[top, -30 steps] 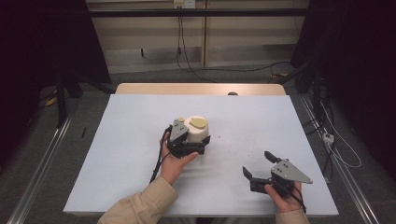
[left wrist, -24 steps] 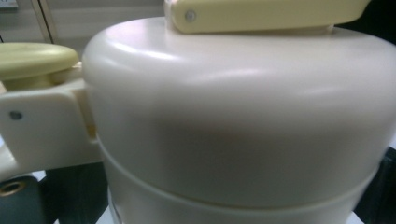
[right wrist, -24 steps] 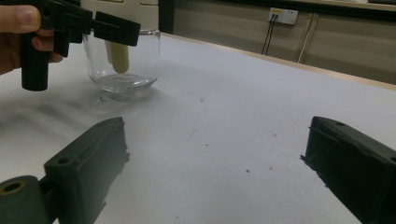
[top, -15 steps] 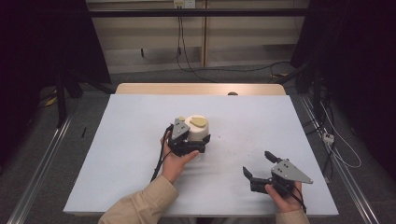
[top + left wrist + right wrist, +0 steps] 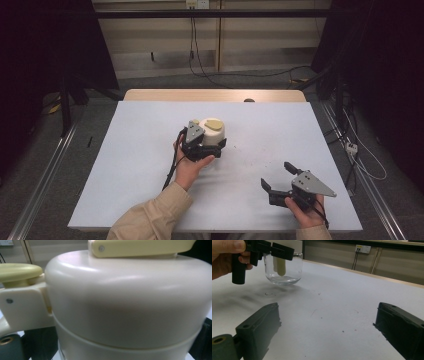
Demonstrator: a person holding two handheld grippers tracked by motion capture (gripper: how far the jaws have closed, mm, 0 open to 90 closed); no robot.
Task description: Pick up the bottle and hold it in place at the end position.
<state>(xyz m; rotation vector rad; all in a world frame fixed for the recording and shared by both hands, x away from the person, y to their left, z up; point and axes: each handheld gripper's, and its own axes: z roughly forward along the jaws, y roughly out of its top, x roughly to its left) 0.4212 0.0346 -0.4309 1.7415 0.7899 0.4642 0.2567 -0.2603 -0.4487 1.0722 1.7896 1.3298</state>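
Note:
A jar with a cream lid point(image 5: 215, 131) and a clear glass body point(image 5: 284, 272) stands near the middle of the white table point(image 5: 150, 130). My left gripper point(image 5: 209, 144) is shut on it, one black jaw on each side just under the lid. The lid point(image 5: 130, 302) looms close in the left gripper view, with a pale yellow lever on top and a yellow knob at its left. A cream stick hangs inside the glass. My right gripper point(image 5: 276, 175) rests open near the table's front right, nothing between its jaws point(image 5: 327, 322).
Small dark specks dot the table between the jar and the right gripper. A wooden strip point(image 5: 215, 95) edges the table's far side. Metal rails point(image 5: 45, 170) run along the floor on both sides, and cables lie on the floor at the right.

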